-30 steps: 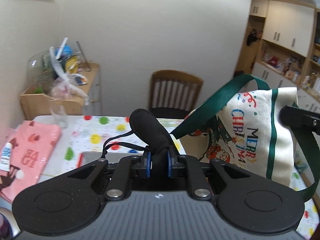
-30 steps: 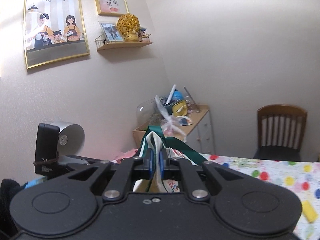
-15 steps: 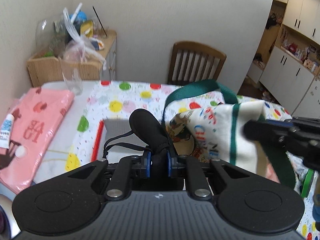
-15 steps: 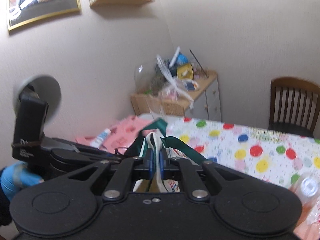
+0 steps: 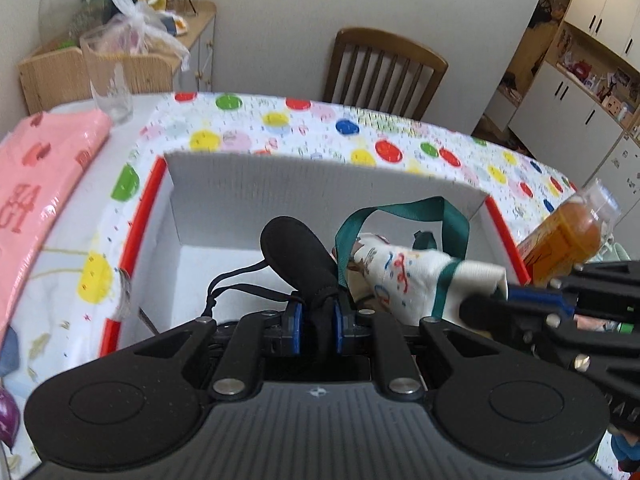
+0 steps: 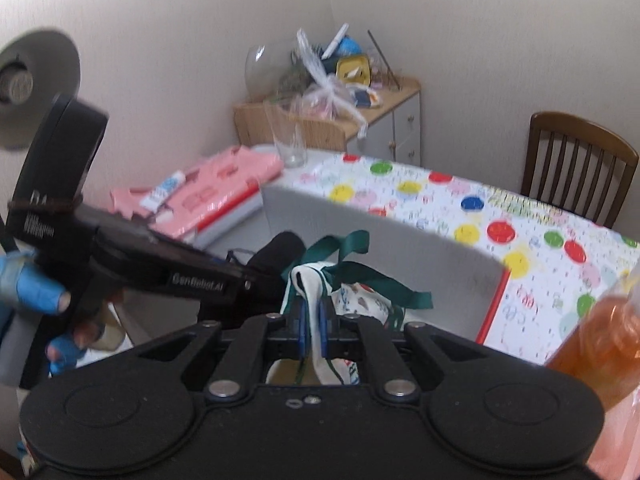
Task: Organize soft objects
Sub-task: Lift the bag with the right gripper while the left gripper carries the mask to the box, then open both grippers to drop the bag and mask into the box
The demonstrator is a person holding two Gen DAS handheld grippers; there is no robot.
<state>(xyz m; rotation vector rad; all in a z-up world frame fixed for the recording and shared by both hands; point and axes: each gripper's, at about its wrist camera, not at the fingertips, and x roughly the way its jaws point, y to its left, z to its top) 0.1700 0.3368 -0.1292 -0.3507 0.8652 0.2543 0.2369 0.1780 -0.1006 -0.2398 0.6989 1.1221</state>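
In the left wrist view, the left gripper [image 5: 316, 320] sits at lower centre, its blue-padded jaws pinched tight on a black pouch [image 5: 298, 256] that sticks up over the open white box [image 5: 240, 184] with red edges. To the right of the pouch, the cloth bag [image 5: 404, 276] with green straps hangs over the box opening, its white fabric bunched. The right gripper [image 6: 314, 330], at lower centre of its own view, has its jaws closed on the bag's top edge. The box sits on a dotted tablecloth [image 5: 320, 128]. An orange bottle [image 5: 568, 236] lies at the right edge, a drinking glass [image 5: 106, 76] stands upper left, and a pink package [image 5: 36, 184] lies at the left edge. A wooden chair [image 5: 384, 68] stands behind the table.
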